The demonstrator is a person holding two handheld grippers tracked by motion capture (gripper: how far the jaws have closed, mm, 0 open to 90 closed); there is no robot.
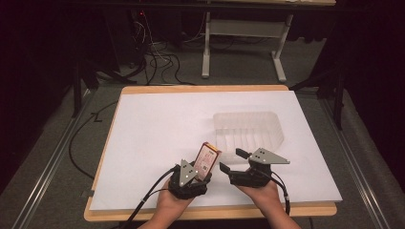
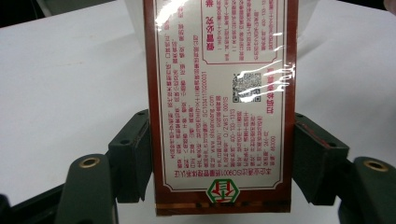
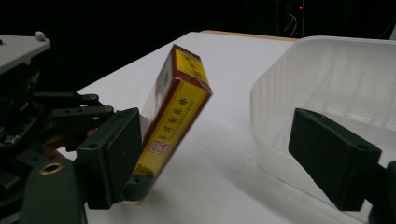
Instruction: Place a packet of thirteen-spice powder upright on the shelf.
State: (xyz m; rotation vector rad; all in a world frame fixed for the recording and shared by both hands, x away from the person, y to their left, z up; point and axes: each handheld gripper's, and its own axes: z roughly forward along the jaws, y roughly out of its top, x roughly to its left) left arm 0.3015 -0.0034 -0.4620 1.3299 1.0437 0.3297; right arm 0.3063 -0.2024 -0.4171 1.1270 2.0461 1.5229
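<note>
One red-and-yellow printed carton [image 1: 207,159], film-wrapped, is pinched by the left tool [image 1: 196,168] above the worktop's [image 1: 157,124] near edge. Right tool [image 1: 230,161] spread, empty. Left to do, likely: placing it in the clear ribbed plastic tray [image 1: 248,130], mid-right.

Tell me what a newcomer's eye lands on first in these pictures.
First, the red and yellow box, clamped tilted in the left gripper above the near edge of the white table. Next, the clear plastic tub just beyond it to the right, with the right gripper open at its near rim.
</note>
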